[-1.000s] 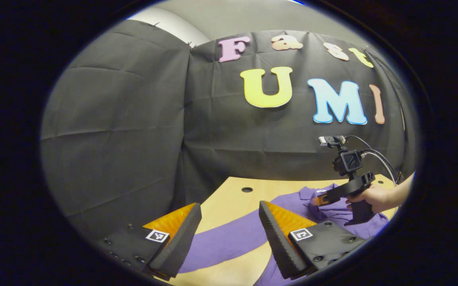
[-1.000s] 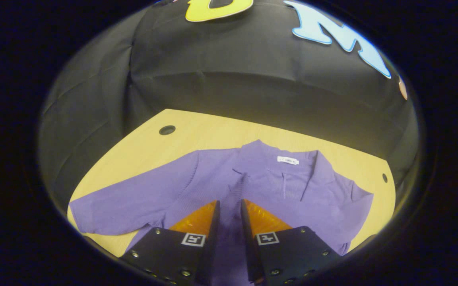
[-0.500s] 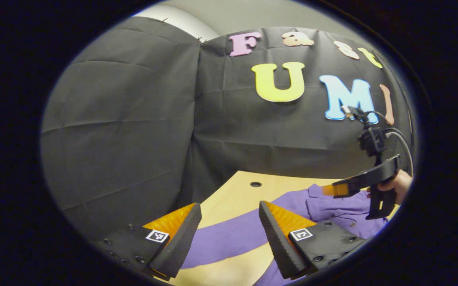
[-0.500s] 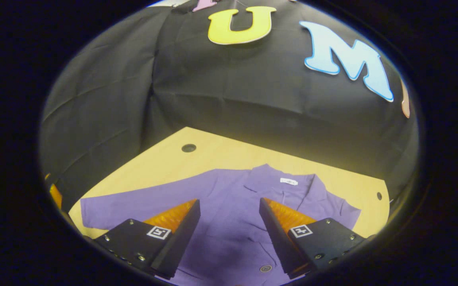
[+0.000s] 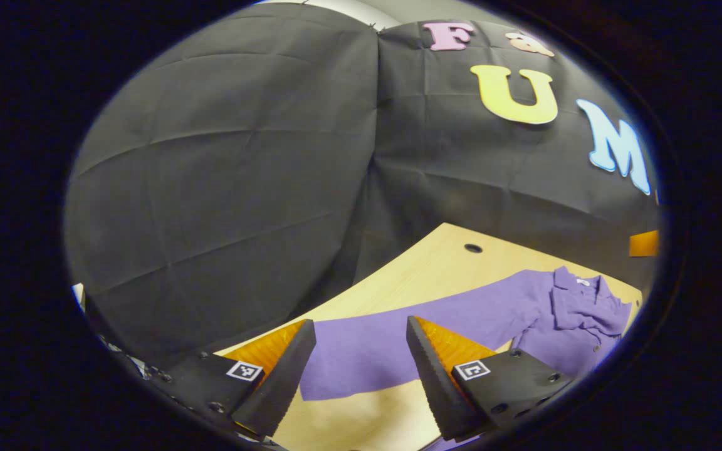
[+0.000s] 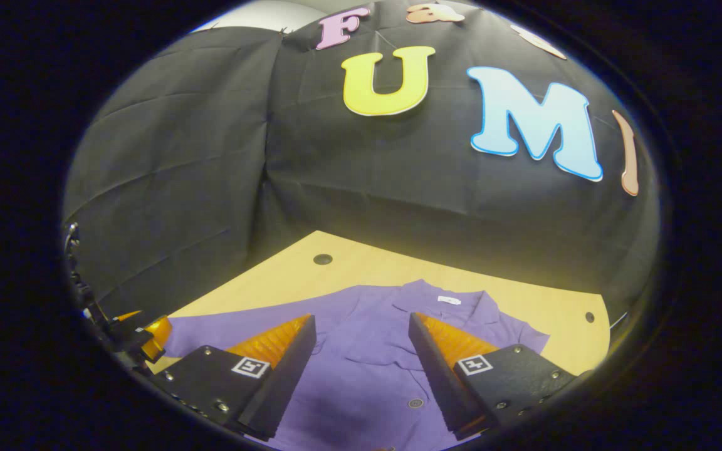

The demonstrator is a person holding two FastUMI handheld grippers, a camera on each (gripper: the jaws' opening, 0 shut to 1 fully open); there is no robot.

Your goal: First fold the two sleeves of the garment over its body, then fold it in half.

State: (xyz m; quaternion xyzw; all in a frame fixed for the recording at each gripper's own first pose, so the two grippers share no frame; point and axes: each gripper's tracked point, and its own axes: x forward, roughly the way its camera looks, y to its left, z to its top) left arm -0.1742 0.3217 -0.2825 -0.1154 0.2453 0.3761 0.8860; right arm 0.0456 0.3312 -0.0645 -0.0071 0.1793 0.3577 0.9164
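Left gripper (image 5: 361, 360): jaws wide apart, holding nothing; black pads with orange backing; hangs above the near left part of the table, over the end of one sleeve.
Sleeve under left gripper (image 5: 398, 341): purple, spread flat on the table, running from the gap between the jaws away to the right toward the body of the garment; its cuff end lies between the two fingers as seen from above.
Right gripper (image 6: 361, 360): jaws wide apart, holding nothing; hangs above the front of the garment, with the button strip showing between the fingers.
Garment (image 6: 367, 376): purple shirt with collar and buttons, lying flat, front up, collar toward the far edge of the table; a small white tag (image 6: 449, 300) sits inside the collar.
Button (image 6: 416, 403): dark, on the shirt front, close to the right finger.
Table (image 6: 311, 275): light wood, with a round dark hole (image 6: 323, 259) near its far left and another near its far right.
Wall (image 5: 223, 188): black cloth, creased, behind the table.
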